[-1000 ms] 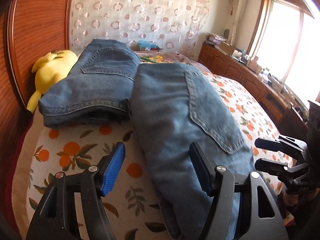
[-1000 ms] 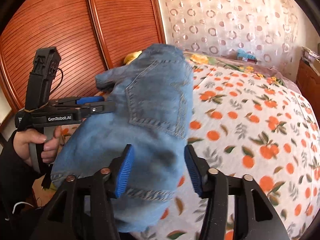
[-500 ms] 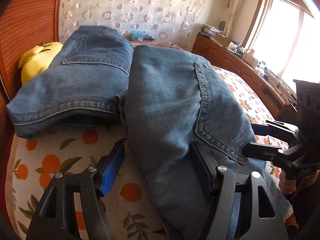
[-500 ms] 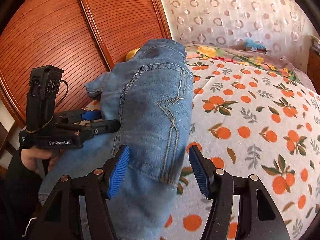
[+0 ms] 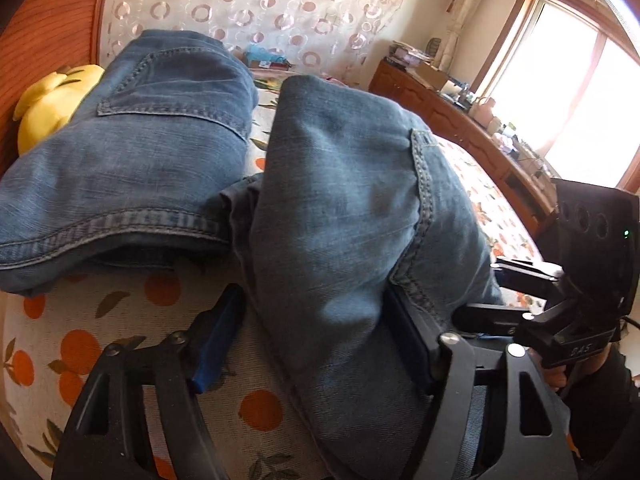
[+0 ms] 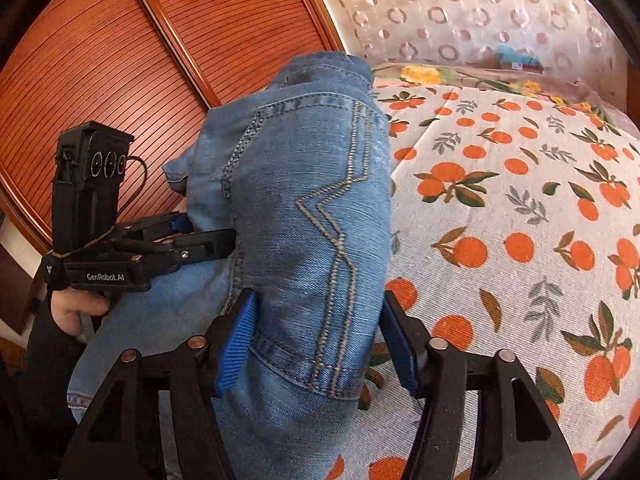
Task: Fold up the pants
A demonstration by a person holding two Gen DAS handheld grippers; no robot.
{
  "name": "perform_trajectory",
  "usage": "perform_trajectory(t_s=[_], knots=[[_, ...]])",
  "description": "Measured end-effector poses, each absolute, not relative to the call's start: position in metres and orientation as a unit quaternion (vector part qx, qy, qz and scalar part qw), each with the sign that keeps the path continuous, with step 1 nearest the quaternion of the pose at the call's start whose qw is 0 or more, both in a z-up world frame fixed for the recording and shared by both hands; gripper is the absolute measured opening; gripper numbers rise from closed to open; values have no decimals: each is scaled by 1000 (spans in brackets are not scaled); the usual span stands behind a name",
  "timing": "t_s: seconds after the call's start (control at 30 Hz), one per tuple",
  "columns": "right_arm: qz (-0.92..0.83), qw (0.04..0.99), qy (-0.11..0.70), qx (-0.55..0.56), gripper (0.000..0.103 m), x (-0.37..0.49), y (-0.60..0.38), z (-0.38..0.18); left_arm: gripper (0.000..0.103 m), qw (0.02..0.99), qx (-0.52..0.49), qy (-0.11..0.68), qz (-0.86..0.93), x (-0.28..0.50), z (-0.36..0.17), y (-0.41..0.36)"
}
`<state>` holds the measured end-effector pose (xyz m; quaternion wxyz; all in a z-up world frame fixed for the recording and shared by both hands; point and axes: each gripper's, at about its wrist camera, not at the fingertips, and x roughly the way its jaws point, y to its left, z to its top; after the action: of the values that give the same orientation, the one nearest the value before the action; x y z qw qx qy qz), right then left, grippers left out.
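Pants [image 6: 304, 216] bulge between both hand-held grippers' [image 6: 316, 336] [image 5: 316, 340] spread fingers, apparently unpinched.

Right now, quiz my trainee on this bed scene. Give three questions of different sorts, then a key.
1. True or false: the folded jeans lie on the bed beside the second jeans, which sit between the fingers of the left tongs.
2. What colour is the plush toy next to the folded jeans? A red, B yellow, C green.
3. Fill the gap: the bedsheet is printed with leaves and ____.

Key: 1 true; 2 B; 3 oranges.
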<state>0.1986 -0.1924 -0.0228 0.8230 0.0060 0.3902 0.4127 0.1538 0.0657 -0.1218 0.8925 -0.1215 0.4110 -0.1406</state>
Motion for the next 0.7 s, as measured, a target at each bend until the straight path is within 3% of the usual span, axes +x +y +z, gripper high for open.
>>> perform_trajectory(t_s=[0.23,0.37,0.4,0.47,0.7], knots=[[422,817,393,5,49,202,-185,-20,52,887,-144,409,-158,150,-122,64],[427,826,369,-4,28,190,-184,-7,39,890,-144,402,-161,144,-116,62],[429,830,357,-7,26,185,-184,-1,37,892,-150,394,-164,140,-112,62],[432,836,337,-12,23,176,-181,10,23,894,-162,378,-177,130,-101,61],[453,851,263,-44,21,140,-165,62,22,921,-160,313,-170,96,-52,61]])
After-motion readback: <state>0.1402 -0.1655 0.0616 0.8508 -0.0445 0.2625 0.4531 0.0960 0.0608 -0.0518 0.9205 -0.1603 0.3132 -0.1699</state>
